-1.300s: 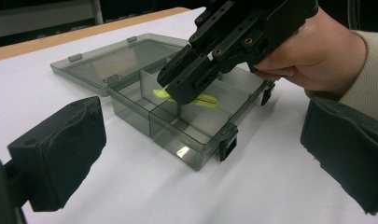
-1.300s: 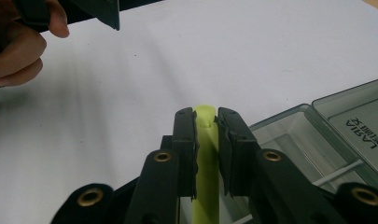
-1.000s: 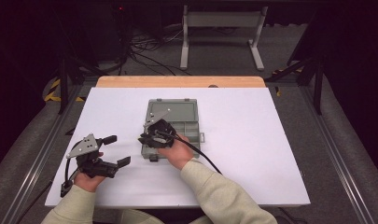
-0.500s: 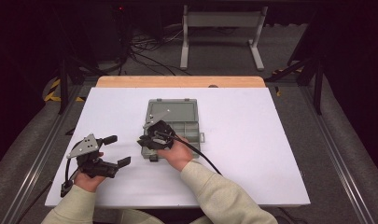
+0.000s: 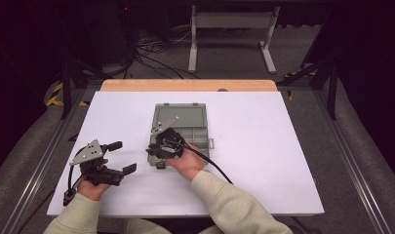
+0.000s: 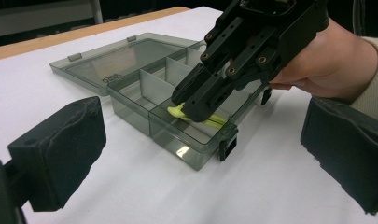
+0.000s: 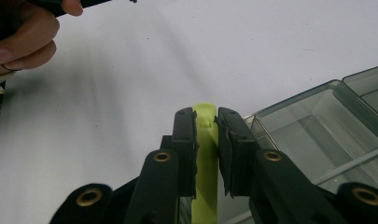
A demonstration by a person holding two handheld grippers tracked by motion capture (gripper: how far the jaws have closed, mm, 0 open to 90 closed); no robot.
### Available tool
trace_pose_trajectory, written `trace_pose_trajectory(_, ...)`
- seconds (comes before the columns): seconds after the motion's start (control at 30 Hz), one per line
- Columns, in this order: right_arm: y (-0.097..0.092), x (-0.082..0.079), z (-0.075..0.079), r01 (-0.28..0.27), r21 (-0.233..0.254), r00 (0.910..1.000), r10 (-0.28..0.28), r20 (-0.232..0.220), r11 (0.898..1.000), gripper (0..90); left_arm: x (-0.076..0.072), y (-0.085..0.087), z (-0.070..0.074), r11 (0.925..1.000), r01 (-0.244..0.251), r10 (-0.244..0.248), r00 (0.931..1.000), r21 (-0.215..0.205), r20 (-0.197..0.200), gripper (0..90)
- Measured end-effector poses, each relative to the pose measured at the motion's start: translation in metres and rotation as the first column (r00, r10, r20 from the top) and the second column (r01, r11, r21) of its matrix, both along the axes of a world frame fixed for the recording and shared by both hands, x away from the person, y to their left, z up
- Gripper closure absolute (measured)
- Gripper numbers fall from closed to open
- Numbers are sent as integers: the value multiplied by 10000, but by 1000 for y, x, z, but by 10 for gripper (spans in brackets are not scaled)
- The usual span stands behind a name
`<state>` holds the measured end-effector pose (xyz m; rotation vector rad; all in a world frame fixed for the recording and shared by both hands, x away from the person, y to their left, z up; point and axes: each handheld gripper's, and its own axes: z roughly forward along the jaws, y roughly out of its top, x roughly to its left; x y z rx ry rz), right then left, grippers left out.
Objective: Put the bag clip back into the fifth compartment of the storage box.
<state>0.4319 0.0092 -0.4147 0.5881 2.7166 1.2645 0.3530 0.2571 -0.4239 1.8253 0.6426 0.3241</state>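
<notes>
The right hand-held gripper has its two black jaws pinching a slim yellow-green strip, which stands on edge between the pads and sticks out a little past the tips. Seen from the left gripper view, that strip lies low inside the near corner compartment of a smoky grey plastic compartment box, with the right hand-held gripper angled down into the compartment. The box sits open near the middle of the white desk, its lid folded flat toward the far edge, and the other compartments look empty. The person's right hand grips the tool just on the near side of the box. The left hand-held gripper rests toward the near left corner of the desk, well apart from the box, its jaws spread wide with nothing between them. Judging by this, the step in hand is either setting the strip into the compartment or lifting it out; the pictures cannot settle which. If placing, the next move calls for easing the jaws apart while low, then lifting straight up clear of the compartment walls. If removing, it calls for a firm pinch and a steady rise.
</notes>
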Motion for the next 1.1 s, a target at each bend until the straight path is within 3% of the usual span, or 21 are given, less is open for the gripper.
trace_pose_trajectory(0.57, -8, 0, 0, 349, -573, 9991, -362, -224, 9977, 779, 1, 0, 0, 10000, 34, -34, 10000, 58, -30, 10)
trace_pose_trajectory(1.1, -12, 1, -1, 562, -692, 9976, -589, -374, 9960, 768, 1, 0, 0, 10000, 9, -9, 10000, 39, -9, 10)
